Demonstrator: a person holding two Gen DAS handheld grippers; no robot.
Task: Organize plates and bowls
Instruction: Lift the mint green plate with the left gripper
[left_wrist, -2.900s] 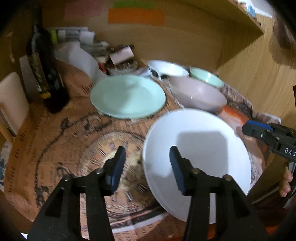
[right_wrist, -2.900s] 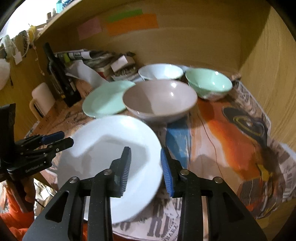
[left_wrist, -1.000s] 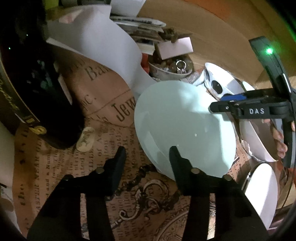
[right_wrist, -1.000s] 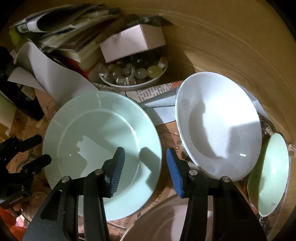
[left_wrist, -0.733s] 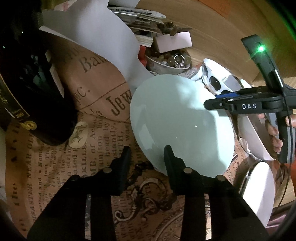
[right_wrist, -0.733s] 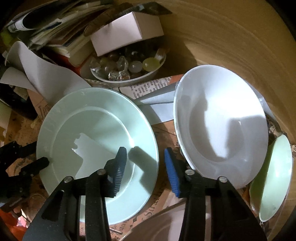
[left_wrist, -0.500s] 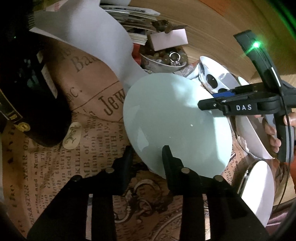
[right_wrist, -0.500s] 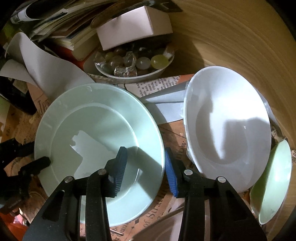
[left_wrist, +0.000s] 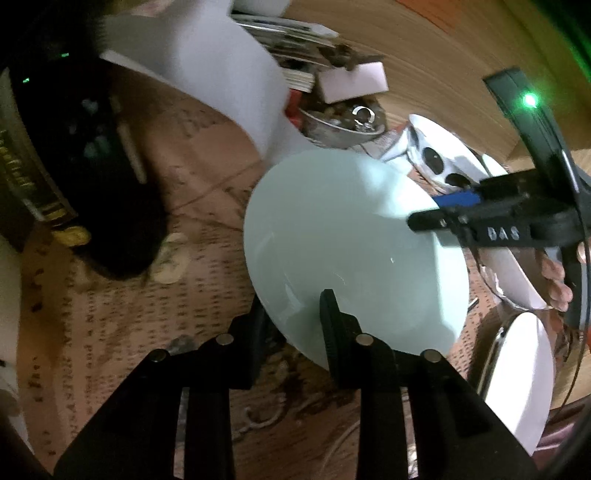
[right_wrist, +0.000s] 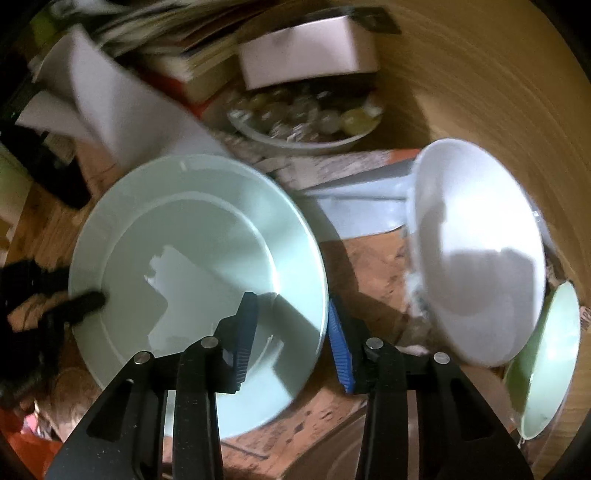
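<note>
Both grippers straddled opposite rims of the green plate (right_wrist: 195, 258): the left gripper (left_wrist: 291, 317) was closing onto its near edge, the right gripper (right_wrist: 291, 332) not yet gripping.

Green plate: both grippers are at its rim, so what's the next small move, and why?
Probably finish both grips before lifting. The left gripper is closing, its fingers astride the green plate rim, one over and one under. The right gripper straddles the opposite rim, with its pads seemingly not pressing yet. Lifting now, the plate might slip.
</note>
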